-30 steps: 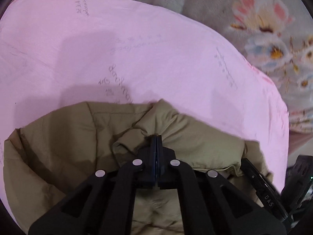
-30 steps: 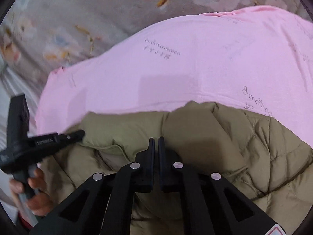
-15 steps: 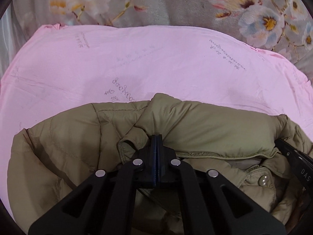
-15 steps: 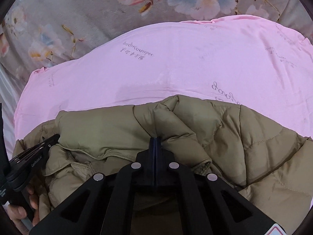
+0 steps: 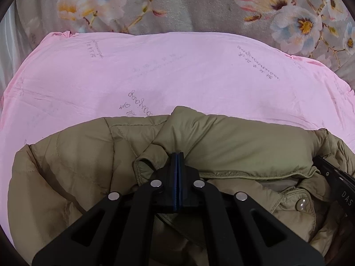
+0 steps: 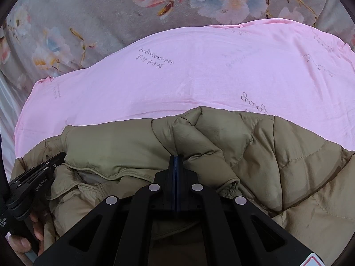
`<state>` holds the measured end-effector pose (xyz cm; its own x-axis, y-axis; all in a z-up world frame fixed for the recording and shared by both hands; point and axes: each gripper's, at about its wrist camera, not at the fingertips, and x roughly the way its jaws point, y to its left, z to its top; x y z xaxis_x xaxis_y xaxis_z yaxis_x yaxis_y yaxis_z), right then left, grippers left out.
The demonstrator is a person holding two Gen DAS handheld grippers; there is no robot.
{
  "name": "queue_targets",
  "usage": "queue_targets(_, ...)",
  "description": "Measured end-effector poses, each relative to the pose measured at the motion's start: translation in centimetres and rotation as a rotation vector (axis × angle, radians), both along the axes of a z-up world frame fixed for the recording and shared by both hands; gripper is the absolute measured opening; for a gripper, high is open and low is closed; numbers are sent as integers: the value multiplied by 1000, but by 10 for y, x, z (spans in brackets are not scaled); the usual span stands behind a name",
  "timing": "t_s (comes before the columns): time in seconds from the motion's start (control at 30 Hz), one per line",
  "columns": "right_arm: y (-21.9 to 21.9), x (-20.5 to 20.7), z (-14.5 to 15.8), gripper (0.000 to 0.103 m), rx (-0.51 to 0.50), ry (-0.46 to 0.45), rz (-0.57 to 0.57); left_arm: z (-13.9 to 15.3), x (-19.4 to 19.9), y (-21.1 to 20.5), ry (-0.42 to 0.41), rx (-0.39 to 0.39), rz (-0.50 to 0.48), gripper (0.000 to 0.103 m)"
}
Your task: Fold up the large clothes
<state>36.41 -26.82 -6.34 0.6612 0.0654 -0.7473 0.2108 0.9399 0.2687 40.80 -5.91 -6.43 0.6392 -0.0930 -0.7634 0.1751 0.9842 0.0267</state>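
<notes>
An olive-green padded jacket (image 5: 233, 146) lies bunched on a pink sheet (image 5: 177, 77). My left gripper (image 5: 178, 155) is shut on a fold of the jacket near its collar. A silver snap button (image 5: 300, 204) shows at the right. In the right wrist view the jacket (image 6: 277, 150) fills the lower half, and my right gripper (image 6: 176, 157) is shut on another fold of it. The left gripper's body (image 6: 33, 181) shows at the left edge there; the right gripper's body (image 5: 337, 186) shows at the right edge of the left wrist view.
The pink sheet (image 6: 199, 77) covers a grey blanket with a flower print (image 5: 199, 4), which also shows in the right wrist view (image 6: 99, 17). A hand (image 6: 20, 241) holds the left gripper's handle at the lower left.
Both grippers have moved back toward me with the jacket, so more pink sheet and floral blanket show beyond it. The right gripper's jaws have closed on a jacket fold.
</notes>
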Motion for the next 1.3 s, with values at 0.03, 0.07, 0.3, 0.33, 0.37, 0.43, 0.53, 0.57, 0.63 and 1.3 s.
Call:
queue_targets(0.03,-1,0,0,0,2,-1,0,0,0,-1,-2,4,1,0)
queue_targets(0.07,-1,0,0,0,5,-2,0,0,0,-1,-3,7,1,0)
queue_targets(0.3,-1,0,-1,0,8,-4,0,0,-1,-1,-4,7,2,0)
queue_targets(0.33,-1,0,-1,0,9,-4,0,0,-1,-1,-4,7,3,0)
queue_targets(0.37,-1,0,-1,0,8,-4,-1,0,-1,-1,-5,7,4,0)
queue_targets(0.43,-1,0,0,0,4,-2,-1,0,0,-2,-6,10,7,0)
queue_targets(0.53,-6,0,-1,0,44,-9,-2,1,0,-1,-5,11,8,0)
queue_targets(0.57,-9,-1,-1,0,65,-13,-3,1,0,-2,-6,12,8,0)
queue_targets(0.63,-16,-10,2,0,108,-15,-21,2,-1,-1,-7,18,10,0)
queue_targets(1.3,-64,-470,11,58,282,110,76,54,-317,238,224,-285,70,57)
